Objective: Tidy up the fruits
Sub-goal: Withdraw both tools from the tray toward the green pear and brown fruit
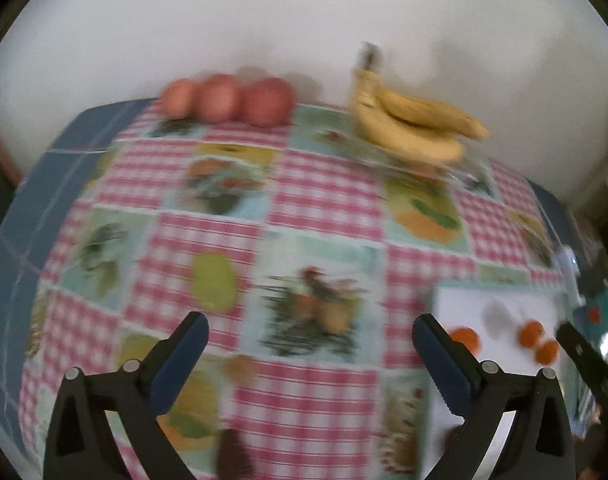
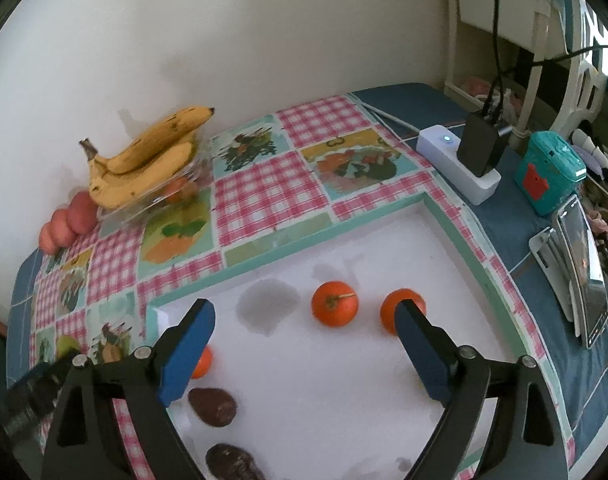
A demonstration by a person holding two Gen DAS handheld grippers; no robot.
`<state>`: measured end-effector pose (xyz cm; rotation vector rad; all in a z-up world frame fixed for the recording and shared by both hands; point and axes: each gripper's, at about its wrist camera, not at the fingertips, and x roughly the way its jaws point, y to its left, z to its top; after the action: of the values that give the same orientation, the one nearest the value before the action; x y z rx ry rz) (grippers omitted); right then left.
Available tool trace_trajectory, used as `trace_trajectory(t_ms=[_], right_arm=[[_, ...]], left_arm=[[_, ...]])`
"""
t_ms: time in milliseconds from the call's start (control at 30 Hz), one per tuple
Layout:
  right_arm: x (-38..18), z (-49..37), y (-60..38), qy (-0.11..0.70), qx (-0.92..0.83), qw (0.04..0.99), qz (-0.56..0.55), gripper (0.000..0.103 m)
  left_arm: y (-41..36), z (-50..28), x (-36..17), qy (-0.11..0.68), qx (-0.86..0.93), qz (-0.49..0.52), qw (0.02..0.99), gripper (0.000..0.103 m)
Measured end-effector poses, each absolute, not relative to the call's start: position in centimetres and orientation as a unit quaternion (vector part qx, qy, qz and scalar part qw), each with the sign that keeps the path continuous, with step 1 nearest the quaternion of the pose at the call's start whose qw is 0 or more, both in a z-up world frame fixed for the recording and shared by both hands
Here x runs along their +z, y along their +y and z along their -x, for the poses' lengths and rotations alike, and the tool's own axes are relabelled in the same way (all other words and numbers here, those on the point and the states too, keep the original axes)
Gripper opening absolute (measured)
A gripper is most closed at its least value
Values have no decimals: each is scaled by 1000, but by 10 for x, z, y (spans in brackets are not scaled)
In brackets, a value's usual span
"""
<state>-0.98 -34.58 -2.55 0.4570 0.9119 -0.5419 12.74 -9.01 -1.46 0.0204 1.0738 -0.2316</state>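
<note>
Right tool [image 2: 304, 332] half-hiding two oranges [image 2: 402, 310]

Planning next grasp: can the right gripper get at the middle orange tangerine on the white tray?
Probably yes: the right gripper is open, and the middle orange tangerine sits apart from its neighbours, nothing between.

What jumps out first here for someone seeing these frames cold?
Probably the yellow bananas on a clear tray by the wall, with red apples lined up to their left. Next, the bright oranges on the white tray under the open right gripper, beside two dark avocados. The loud checked fruit-print tablecloth fills the rest.
</note>
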Motion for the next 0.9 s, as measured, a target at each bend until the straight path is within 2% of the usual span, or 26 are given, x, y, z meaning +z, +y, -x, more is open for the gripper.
trace_trajectory(t_ms=[467, 900], right_arm=[[-4, -6, -263, 439, -178, 864, -170, 92], [-17, -14, -205, 480, -95, 857, -160, 92]], left_arm=[[16, -128, 13, 483, -34, 34, 874, 103], [36, -110, 9, 487, -23, 56, 871, 103]])
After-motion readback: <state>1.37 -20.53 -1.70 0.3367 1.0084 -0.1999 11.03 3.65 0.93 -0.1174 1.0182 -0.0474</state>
